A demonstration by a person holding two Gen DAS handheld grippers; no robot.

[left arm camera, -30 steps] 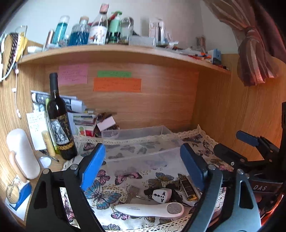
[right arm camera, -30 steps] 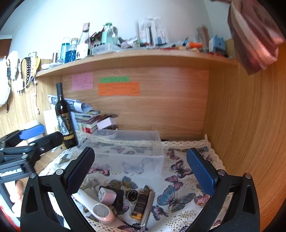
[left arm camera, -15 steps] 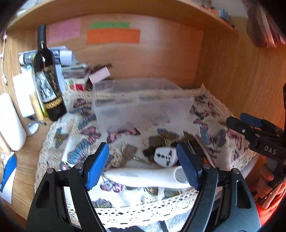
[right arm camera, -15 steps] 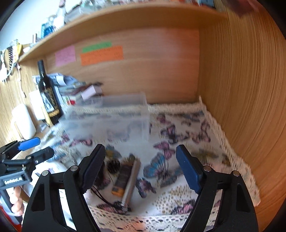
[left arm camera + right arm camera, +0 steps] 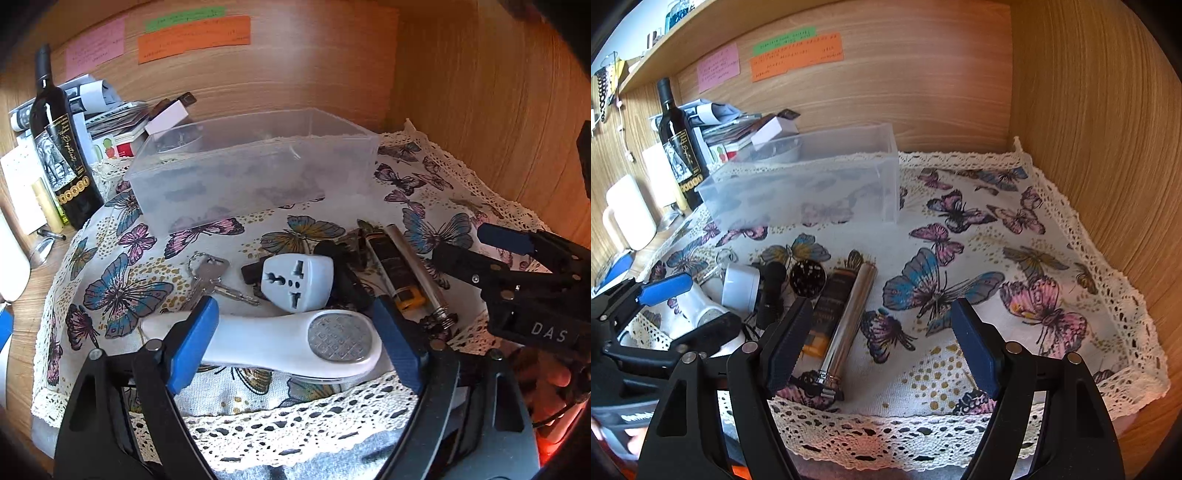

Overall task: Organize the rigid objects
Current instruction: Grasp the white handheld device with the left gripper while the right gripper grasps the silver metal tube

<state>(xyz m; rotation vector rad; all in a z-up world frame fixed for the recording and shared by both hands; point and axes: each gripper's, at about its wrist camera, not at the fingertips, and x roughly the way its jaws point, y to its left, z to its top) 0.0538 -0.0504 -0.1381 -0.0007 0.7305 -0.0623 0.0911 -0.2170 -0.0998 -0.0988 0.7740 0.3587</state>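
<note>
Left gripper (image 5: 295,338) is sitting with its fingers wide apart, straddling the white foot file (image 5: 273,341) lying crosswise between them. Just past the tips, keys (image 5: 212,277), then the white plug adapter (image 5: 295,282), then the metal tube (image 5: 419,275). Clear plastic box (image 5: 255,166) is sitting farther ahead. Right gripper (image 5: 882,341) is hovering with fingers spread too, nothing gripped, the tube just inside its left finger.

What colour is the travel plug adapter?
Pale blue-white travel plug adapter, best seen from the left wrist.
</note>
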